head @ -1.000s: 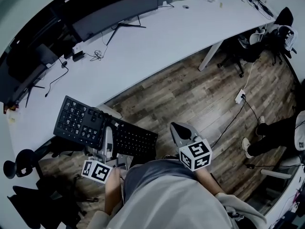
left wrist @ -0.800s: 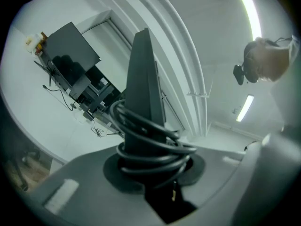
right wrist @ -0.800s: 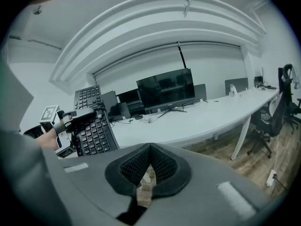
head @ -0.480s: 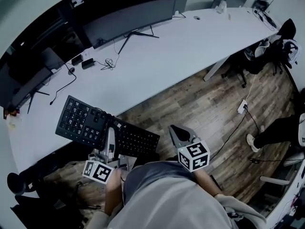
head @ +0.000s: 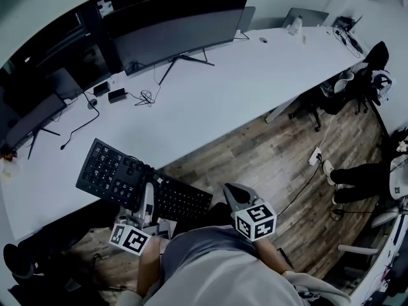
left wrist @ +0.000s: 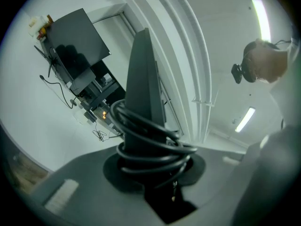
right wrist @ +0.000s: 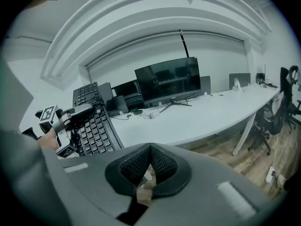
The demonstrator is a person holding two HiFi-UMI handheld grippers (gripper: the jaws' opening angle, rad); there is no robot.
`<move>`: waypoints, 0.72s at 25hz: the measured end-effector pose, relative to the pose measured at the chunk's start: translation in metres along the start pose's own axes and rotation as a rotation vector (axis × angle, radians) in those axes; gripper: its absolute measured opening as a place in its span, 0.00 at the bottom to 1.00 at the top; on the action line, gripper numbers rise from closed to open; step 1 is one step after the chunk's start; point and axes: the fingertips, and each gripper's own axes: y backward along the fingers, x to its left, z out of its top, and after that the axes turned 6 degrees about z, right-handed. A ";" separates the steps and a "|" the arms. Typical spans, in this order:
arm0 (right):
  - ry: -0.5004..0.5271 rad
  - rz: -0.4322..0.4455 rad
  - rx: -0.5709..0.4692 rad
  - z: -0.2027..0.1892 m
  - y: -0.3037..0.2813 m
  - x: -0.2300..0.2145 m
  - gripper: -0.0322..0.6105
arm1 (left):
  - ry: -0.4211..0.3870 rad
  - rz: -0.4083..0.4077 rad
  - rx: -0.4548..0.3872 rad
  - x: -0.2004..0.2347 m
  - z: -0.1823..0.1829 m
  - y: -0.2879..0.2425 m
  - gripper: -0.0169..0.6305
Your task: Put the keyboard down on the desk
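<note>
The black keyboard [head: 121, 174] hangs tilted over the white desk's front edge [head: 191, 139], its left end above the desktop and its right end above the floor. My left gripper [head: 148, 189] is shut on its middle from the near side. In the left gripper view the keyboard [left wrist: 143, 79] stands edge-on between the jaws, with its black cable [left wrist: 150, 147] coiled round it. My right gripper [head: 231, 190] is shut and empty, to the right of the keyboard and over the floor. The right gripper view shows the keyboard [right wrist: 94, 126] at left, with the pads [right wrist: 164, 166] touching.
A wide curved monitor [head: 178, 27] and smaller screens [head: 38, 116] stand at the back of the desk, with loose cables [head: 146, 97] and adapters beside them. A laptop [head: 299, 18] sits at the far right end. Office chairs [head: 366, 69] and a floor power strip [head: 317, 156] are on the right.
The head view has tilted up, so the desk and monitors sit lower in frame. The keyboard stays in my left gripper in much the same place. The right gripper has hardly moved.
</note>
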 end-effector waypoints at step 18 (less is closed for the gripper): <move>0.005 0.056 -0.006 0.052 -0.067 -0.048 0.04 | 0.016 0.040 -0.003 0.015 0.008 -0.073 0.03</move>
